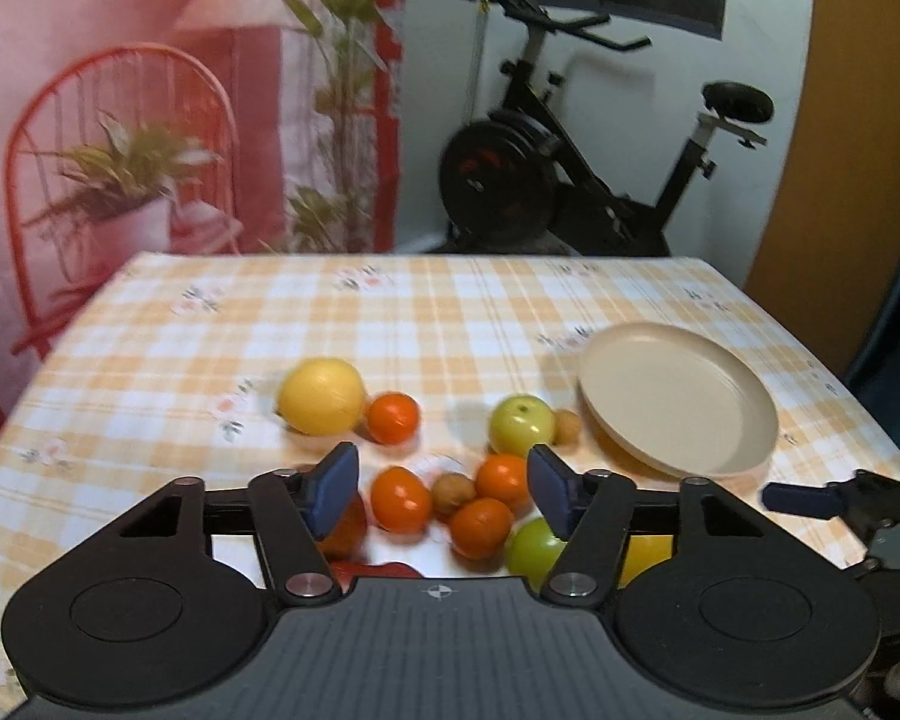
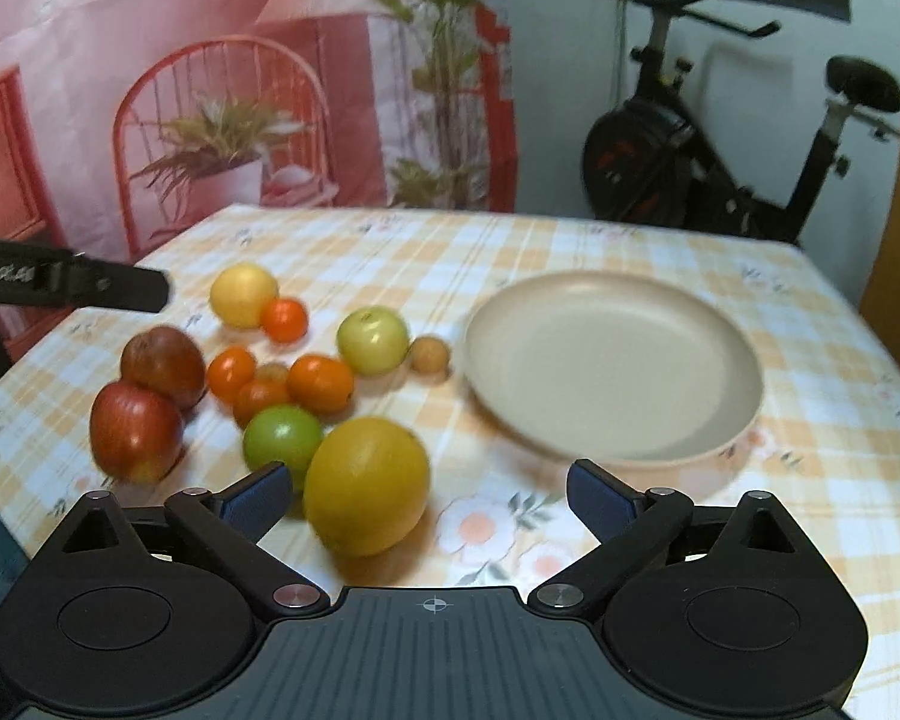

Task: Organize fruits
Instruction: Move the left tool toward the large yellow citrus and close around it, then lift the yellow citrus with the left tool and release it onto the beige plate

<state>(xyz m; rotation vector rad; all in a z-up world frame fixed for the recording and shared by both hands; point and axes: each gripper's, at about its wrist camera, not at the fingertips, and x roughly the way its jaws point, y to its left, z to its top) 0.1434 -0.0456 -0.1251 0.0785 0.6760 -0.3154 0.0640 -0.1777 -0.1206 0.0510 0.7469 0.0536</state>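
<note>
Fruits sit loose on the bench (image 2: 660,252), left of the plate (image 2: 744,354), none sorted yet. L to R in the right wrist view: two red apples (image 2: 135,429), small oranges (image 2: 320,383), a green apple (image 2: 282,435), a big yellow citrus (image 2: 366,483), a pale green apple (image 2: 373,339), then a small brown fruit (image 2: 430,354) just beside the plate.

Left hand-held gripper (image 1: 441,489): fingers spread, nothing held, hovering over the orange cluster (image 1: 480,525). Right hand-held gripper (image 2: 429,495): also released, big citrus just inside its left finger.

Risk, as a guess: round fruit rolls. Closing off-centre on the citrus could squirt it toward the near bench edge; reaching into the packed cluster could knock neighbours away.

Plate holds nothing.
</note>
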